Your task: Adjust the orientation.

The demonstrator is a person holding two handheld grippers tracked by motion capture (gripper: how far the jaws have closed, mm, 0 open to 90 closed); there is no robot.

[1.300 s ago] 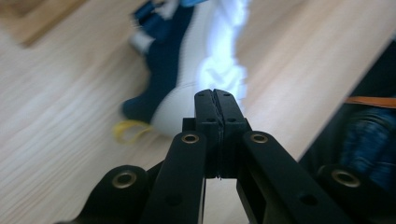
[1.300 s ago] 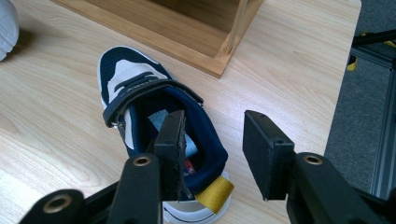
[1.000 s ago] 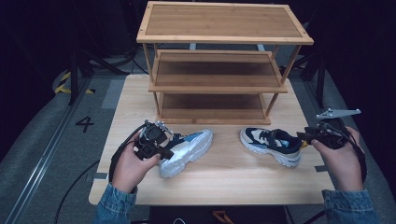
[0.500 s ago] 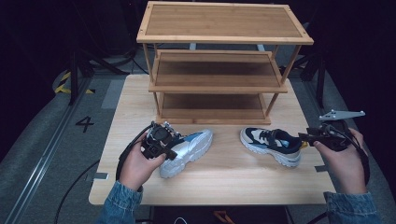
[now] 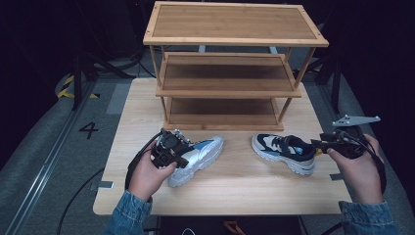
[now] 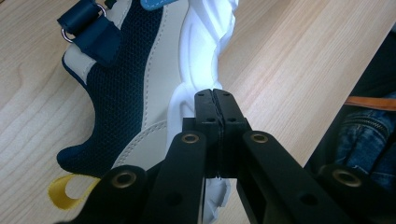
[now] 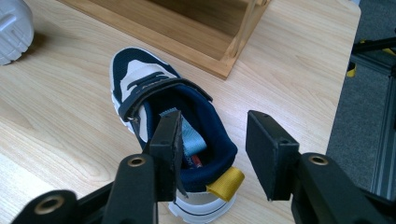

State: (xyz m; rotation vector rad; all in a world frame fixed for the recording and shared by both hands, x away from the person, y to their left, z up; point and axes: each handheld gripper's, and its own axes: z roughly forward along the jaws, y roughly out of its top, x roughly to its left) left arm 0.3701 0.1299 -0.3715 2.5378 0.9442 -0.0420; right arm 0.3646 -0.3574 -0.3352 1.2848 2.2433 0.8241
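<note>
Two sneakers on one wooden table (image 5: 244,196), a silver-soled one lying on its side (image 5: 198,156) and a navy and white one upright (image 5: 284,152), plus one bamboo rack (image 5: 230,63) with three shelves.

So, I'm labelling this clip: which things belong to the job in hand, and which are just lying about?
In the job: tipped sneaker by shut left claw; upright sneaker, open right claw around its heel; probably bamboo rack.
Lying about: floor number 4; striped tape.

Two shoes (image 5: 195,157), wooden rack (image 5: 230,73), table (image 5: 235,191)
</note>
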